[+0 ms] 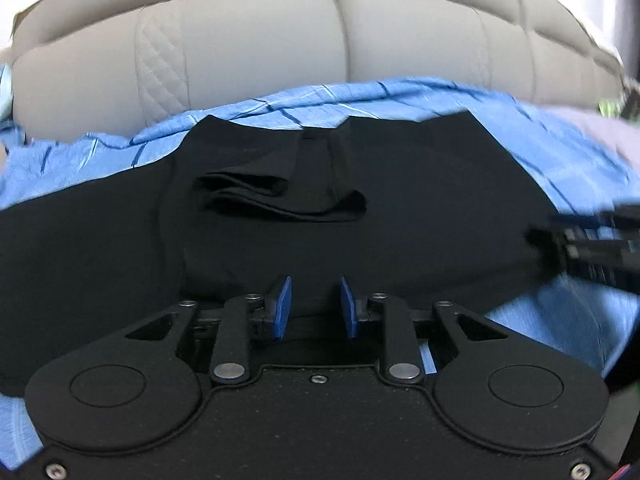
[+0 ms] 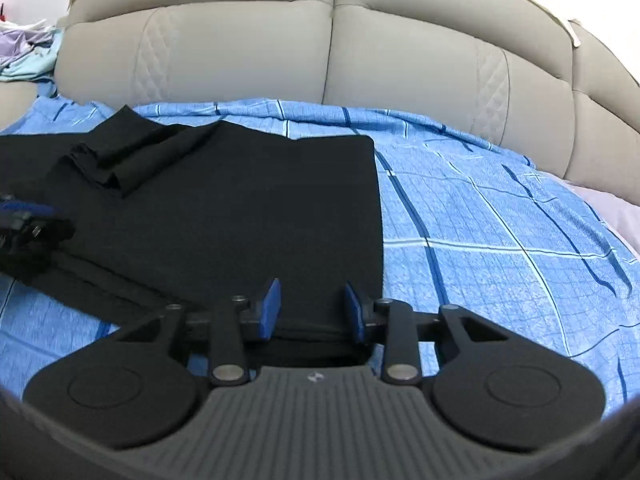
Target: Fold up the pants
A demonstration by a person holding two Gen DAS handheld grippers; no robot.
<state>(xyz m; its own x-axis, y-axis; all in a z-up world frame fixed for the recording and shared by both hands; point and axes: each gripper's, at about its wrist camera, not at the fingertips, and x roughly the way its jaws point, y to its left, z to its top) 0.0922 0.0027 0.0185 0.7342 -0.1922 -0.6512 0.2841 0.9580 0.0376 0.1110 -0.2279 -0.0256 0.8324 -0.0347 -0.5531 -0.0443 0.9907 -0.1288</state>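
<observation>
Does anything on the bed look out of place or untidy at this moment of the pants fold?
Yes. A bunched flap of cloth lies rumpled on top of the black pants, near the far edge, while the rest lies flat on the blue checked sheet. Nothing looks torn or spilled.

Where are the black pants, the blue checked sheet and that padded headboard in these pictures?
black pants [image 2: 260,208], right wrist view, flat middle of the fabric.
blue checked sheet [image 2: 500,240], right wrist view, bare part right of the pants.
padded headboard [image 1: 260,48], left wrist view, grey cushion panel.
</observation>
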